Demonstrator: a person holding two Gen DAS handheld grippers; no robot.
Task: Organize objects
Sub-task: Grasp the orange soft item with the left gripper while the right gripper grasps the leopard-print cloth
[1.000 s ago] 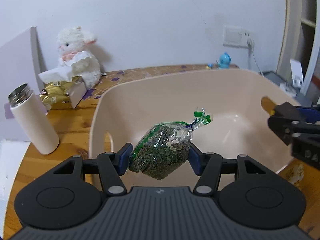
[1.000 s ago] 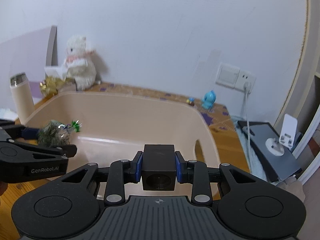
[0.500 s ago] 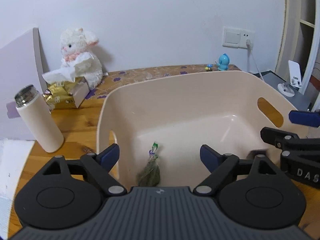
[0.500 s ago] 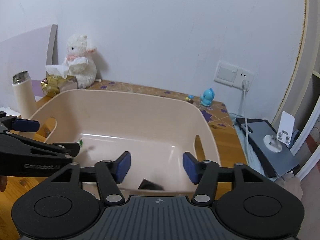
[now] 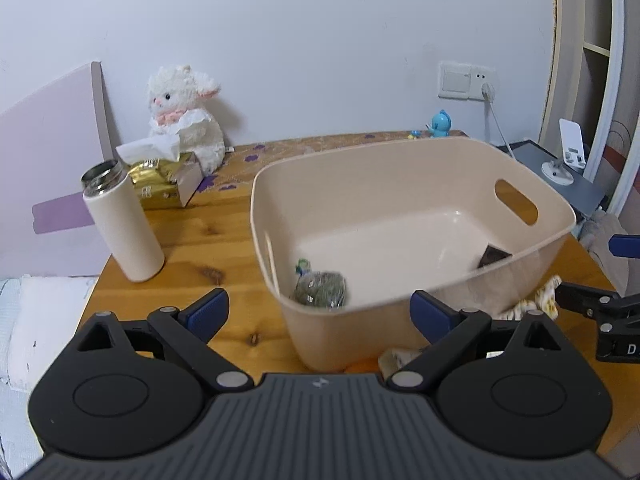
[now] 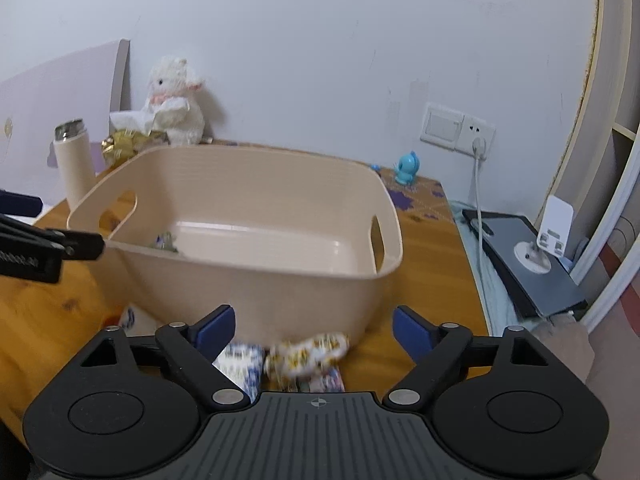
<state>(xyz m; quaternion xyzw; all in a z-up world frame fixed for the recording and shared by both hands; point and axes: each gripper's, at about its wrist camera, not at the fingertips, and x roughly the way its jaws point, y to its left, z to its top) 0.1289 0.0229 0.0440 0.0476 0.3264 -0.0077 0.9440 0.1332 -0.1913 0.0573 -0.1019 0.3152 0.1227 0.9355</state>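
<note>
A beige plastic bin stands on the wooden table. A clear bag of green dried herbs lies on its floor at the near left corner. A black box leans in the near right corner. My left gripper hangs open and empty in front of the bin's near wall. In the right wrist view the bin fills the middle, and only the top of the herb bag peeks over its rim. My right gripper is open and empty above a yellow-patterned snack packet.
A white thermos, a gold tissue box and a plush lamb stand left of the bin. A blue figurine sits at the back. More packets lie before the bin. A phone stand rests on a tablet beyond the table's right edge.
Both grippers opened and let go: the herb bag and the black box dropped into the bin. Both grippers then drew back toward the table's near side.
</note>
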